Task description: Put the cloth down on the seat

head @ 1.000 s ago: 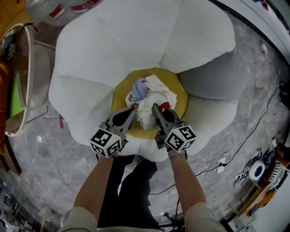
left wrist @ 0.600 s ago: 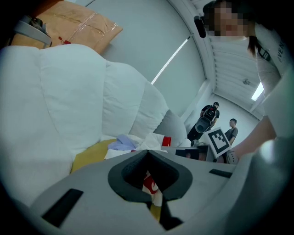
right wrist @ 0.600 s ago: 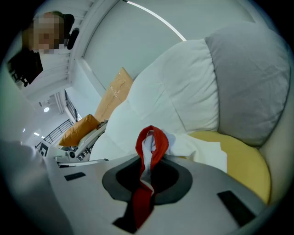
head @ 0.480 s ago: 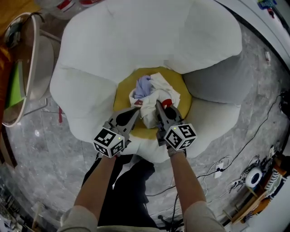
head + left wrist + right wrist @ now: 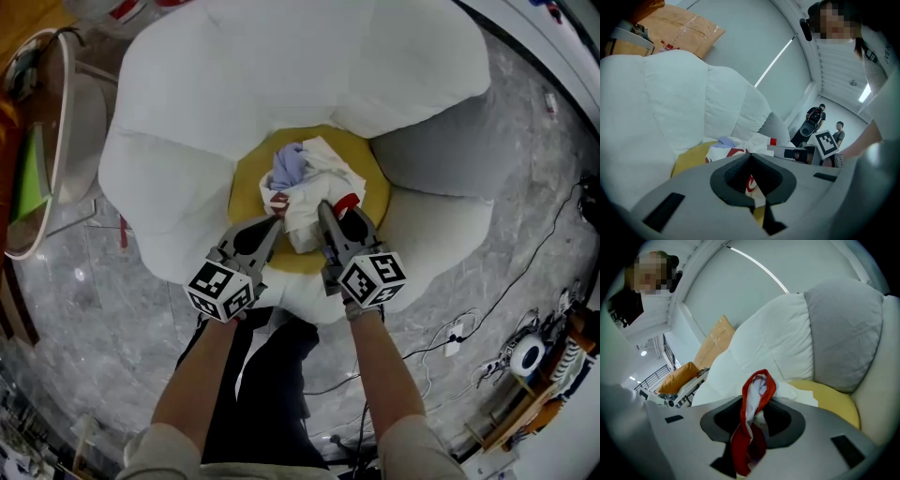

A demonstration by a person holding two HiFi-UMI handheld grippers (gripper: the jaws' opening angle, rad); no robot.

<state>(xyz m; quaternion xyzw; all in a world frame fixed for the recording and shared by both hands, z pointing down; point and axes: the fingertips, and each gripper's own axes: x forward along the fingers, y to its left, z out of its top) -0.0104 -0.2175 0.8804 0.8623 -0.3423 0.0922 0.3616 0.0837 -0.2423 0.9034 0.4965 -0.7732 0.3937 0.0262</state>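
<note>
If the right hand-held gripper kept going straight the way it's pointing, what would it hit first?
The cloth: its red edge lies between the jaws of the right hand-held gripper, which have just been opening. Beyond it, probably the white cushion, though depth is unclear.

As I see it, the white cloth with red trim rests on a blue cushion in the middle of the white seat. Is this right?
Not quite. The head view shows that the cushion is yellow, not blue. The white cloth with red trim rests on it, in the middle of the white seat.
</note>
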